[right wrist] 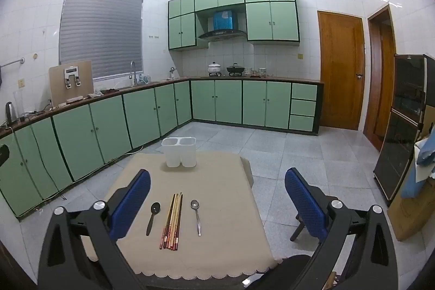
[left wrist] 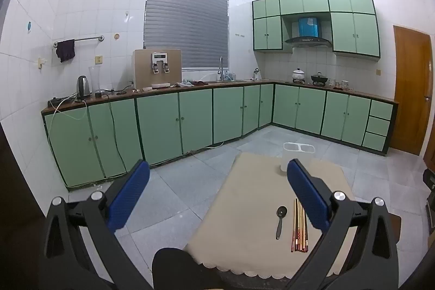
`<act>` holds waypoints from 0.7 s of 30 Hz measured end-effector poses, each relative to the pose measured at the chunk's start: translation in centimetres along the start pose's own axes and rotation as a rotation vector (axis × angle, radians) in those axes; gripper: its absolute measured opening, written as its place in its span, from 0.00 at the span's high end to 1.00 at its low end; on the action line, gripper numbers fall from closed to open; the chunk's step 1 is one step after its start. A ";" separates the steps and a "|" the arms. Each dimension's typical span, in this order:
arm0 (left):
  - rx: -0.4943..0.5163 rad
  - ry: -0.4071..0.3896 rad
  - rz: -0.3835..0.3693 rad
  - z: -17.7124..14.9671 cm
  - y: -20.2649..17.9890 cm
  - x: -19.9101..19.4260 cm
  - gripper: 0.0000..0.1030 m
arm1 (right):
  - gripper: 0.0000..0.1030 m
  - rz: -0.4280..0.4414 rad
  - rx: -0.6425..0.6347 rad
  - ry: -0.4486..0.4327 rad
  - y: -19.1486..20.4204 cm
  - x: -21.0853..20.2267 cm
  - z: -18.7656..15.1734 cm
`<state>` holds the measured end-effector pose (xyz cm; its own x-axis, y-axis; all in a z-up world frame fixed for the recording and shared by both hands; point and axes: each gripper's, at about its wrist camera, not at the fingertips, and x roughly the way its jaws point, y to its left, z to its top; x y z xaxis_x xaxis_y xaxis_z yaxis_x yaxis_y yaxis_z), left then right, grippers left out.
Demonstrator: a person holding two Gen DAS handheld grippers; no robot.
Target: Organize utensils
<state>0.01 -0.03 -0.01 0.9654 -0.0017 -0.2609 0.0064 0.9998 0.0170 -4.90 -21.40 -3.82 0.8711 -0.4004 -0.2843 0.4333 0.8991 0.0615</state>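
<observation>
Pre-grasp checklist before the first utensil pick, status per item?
1. Left gripper open, nothing held: ok.
2. Right gripper open, nothing held: ok.
3. Utensils separated on the tablecloth: black spoon, chopsticks bundled together, metal spoon, with gaps between the three: ok.
4. White two-compartment holder upright at the far edge of the table: ok.
5. Both holder compartments empty: cannot tell, the view is too low to see to the bottom.
6. Metal spoon visible to the left camera: not ok, its right finger blocks that area.
</observation>
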 end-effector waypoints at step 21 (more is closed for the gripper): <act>-0.005 0.011 -0.016 -0.3 0.7 0.3 0.05 | 0.06 -0.019 -0.011 0.009 0.2 0.0 0.4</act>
<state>0.19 0.68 -0.37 0.9622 -0.0173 -0.2718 0.0201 0.9998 0.0075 -4.72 -21.35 -3.48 0.8605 -0.4161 -0.2941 0.4474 0.8932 0.0455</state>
